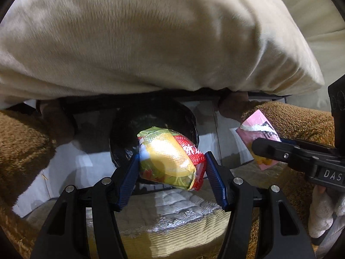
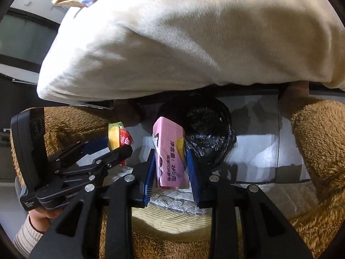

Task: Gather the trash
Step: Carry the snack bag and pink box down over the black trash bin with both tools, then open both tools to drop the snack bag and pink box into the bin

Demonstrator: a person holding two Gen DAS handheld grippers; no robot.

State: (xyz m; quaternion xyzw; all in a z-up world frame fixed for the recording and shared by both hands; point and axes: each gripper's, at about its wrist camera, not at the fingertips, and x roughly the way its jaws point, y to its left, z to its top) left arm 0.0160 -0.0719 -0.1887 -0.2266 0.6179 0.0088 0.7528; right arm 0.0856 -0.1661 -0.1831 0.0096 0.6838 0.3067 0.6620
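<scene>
My left gripper point(image 1: 170, 161) is shut on a crumpled yellow, green and red snack wrapper point(image 1: 168, 159), held in the air in front of a black-lined trash bin point(image 1: 123, 127). My right gripper point(image 2: 171, 161) is shut on a pink carton point(image 2: 170, 151) with printed text, held upright beside the same bin point(image 2: 207, 129). In the left wrist view the right gripper point(image 1: 258, 149) and pink carton point(image 1: 254, 129) show at the right. In the right wrist view the left gripper point(image 2: 114, 146) and wrapper point(image 2: 118, 138) show at the left.
A person in a cream top point(image 1: 151, 32) and brown fleece trousers point(image 1: 21, 151) bends over the scene, legs either side of the bin. A quilted bed edge with lace trim point(image 1: 168, 215) lies below the grippers. Grey floor point(image 2: 258, 151) surrounds the bin.
</scene>
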